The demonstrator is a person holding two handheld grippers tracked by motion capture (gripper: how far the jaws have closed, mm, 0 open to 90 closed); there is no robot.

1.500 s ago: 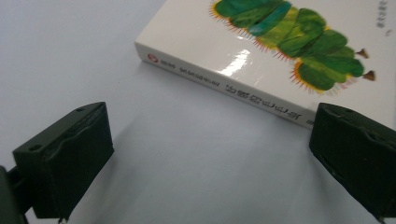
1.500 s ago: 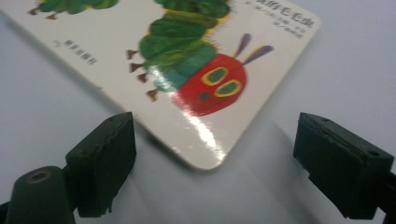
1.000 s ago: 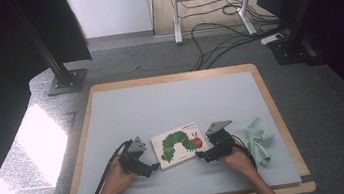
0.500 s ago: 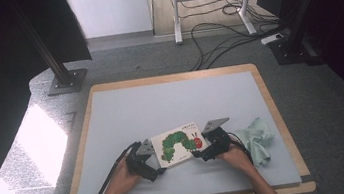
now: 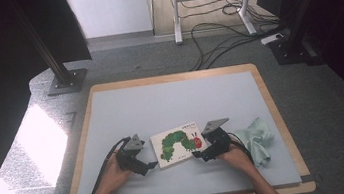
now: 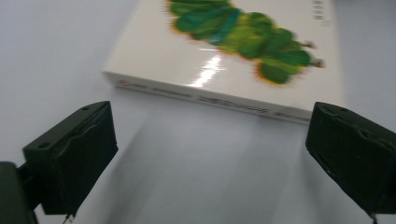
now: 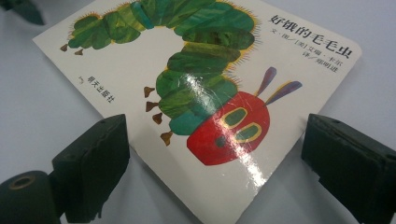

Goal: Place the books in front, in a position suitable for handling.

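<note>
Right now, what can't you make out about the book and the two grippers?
- Book: spine lettering blurred in the left gripper view; top cut off by the frame.
- Book's corner, right gripper view: cut off by the bottom edge.
- Cloth: partly behind the right hand, high view.

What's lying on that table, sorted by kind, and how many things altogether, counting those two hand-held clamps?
White caterpillar picture book: 1
Crumpled pale green cloth: 1
Black hand-held two-jaw grippers, left gripper and right gripper, both open: 2
Total: 4
</note>
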